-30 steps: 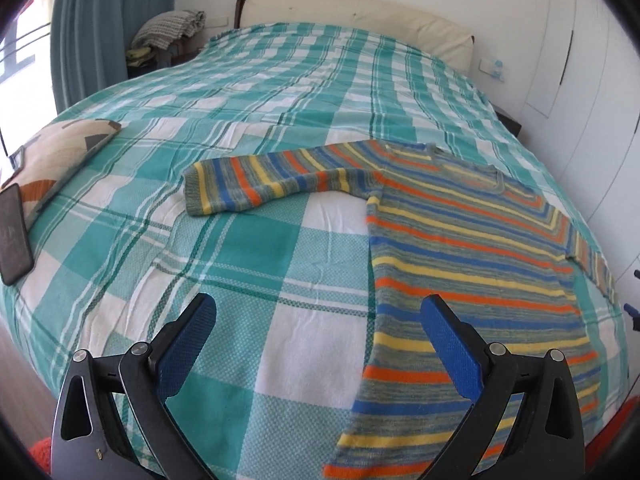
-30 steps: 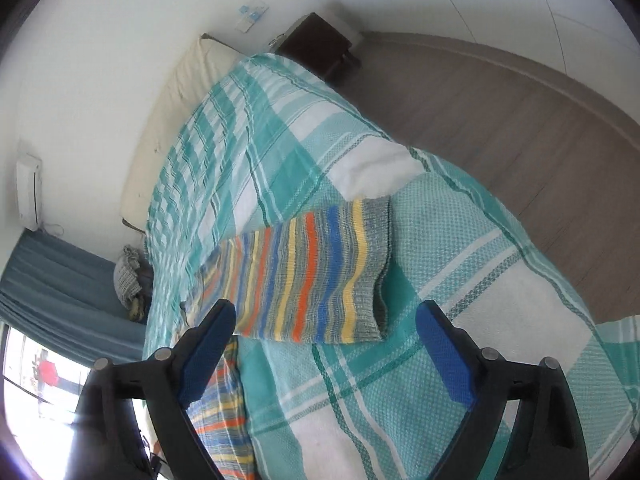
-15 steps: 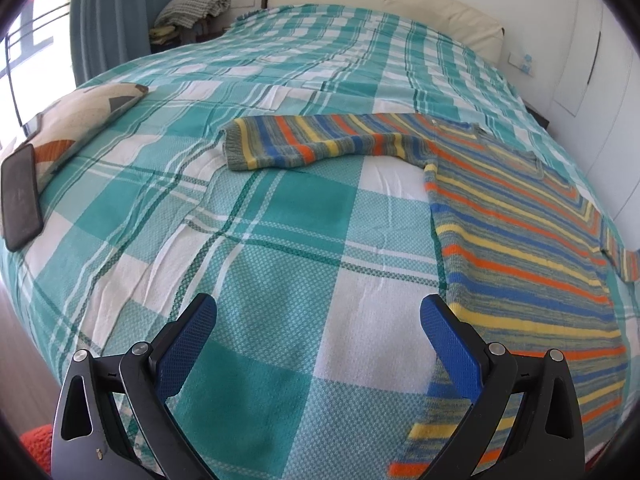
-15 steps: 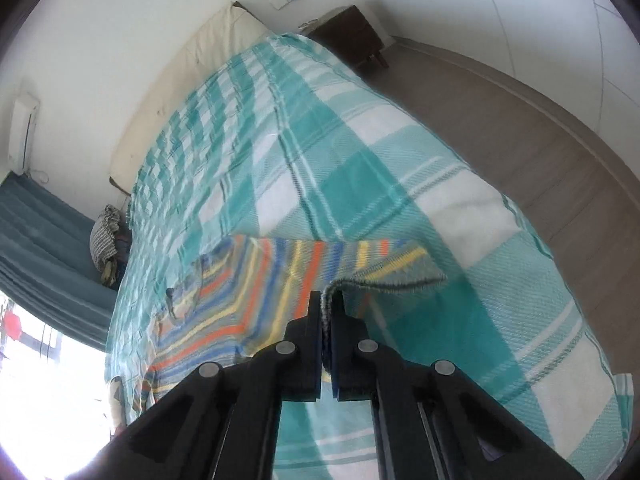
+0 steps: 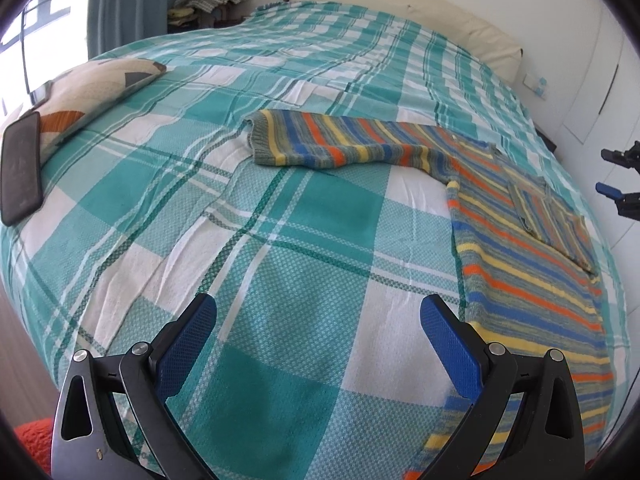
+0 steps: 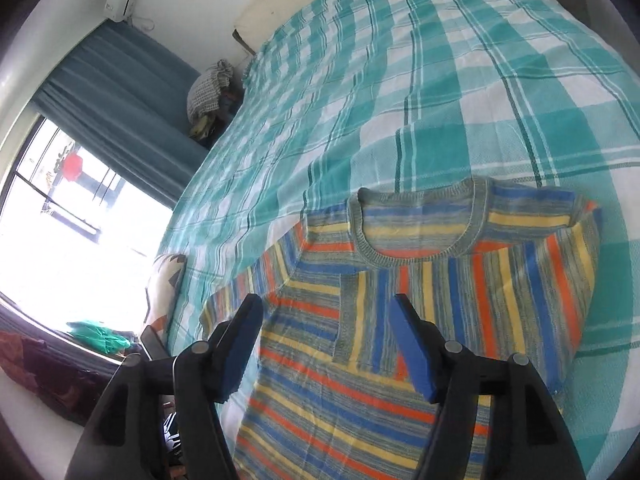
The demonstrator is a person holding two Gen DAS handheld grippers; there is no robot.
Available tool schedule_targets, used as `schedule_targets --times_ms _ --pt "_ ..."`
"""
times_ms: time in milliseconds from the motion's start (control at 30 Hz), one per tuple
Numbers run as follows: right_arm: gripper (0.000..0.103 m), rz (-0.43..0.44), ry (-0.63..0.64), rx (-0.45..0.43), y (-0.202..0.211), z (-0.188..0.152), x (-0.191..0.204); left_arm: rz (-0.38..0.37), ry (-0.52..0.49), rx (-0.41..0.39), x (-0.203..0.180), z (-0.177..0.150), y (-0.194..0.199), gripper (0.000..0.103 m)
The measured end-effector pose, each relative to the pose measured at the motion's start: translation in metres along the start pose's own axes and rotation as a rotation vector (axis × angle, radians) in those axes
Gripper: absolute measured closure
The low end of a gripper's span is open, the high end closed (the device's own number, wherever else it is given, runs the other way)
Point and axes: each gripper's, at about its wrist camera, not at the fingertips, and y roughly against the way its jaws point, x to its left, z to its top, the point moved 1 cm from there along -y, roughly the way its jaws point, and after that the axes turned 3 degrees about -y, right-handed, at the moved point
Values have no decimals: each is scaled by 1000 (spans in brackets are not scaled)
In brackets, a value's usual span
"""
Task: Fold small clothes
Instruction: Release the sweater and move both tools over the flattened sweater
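Now, starting at your left: the black phone (image 5: 21, 168) lies on the near end of the patterned cushion (image 5: 96, 88), at the left edge of the teal-and-white plaid bedspread (image 5: 280, 240). Your left gripper (image 5: 318, 340) hangs over bare bedspread with its blue pads (image 5: 188, 344) spread wide and nothing between them. Further across, the striped sweater (image 5: 520, 248) lies flat on the bedspread; its left sleeve (image 5: 332, 144) stretches straight out toward the cushion side, cuff well apart from the cushion. The body of the sweater runs down toward the near edge of the bed, just to the right of your left gripper's right finger. The other sleeve (image 5: 556, 220) lies folded in on top of the sweater's chest. At the far right edge of the left wrist view your right gripper (image 5: 620, 184) shows small, off the side of the bed. In the right wrist view, your right gripper (image 6: 326, 344) is above the sweater's chest, below the neckline (image 6: 416, 236), and its jaws are opening; the folded sleeve (image 6: 460, 308) lies under and beyond them, but the pads (image 6: 412, 344) press on no cloth. Behind, at the head of the bed, sits the cream headboard (image 5: 400, 4), with a teal curtain (image 6: 120, 92) by the window
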Motion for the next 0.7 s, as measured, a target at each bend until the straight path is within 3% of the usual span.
schedule_targets --times_ms 100,167,200,233,300,367,533,700 --pt "37 -115 -94 66 -20 -14 -52 -3 -11 7 -5 2 -6 1" --pt "38 -331 -131 107 -31 -27 -93 19 -31 12 -10 1 -9 1" --pt "44 -427 -146 118 -32 -35 -111 38 -43 17 -11 0 -10 1" --pt "58 -437 -146 86 -25 -40 -121 53 -54 24 -12 -1 -11 1" --pt "52 -416 -138 0 -2 -47 -122 66 -62 37 -13 -2 -13 1" --pt "35 -407 -89 -55 20 -59 -110 71 -63 48 -12 -3 -15 1" --pt "35 -444 54 -86 57 -103 -88 83 -62 59 -11 -3 -17 1" --pt "35 -472 83 -111 74 -151 -87 108 -77 65 -11 -7 -16 1"
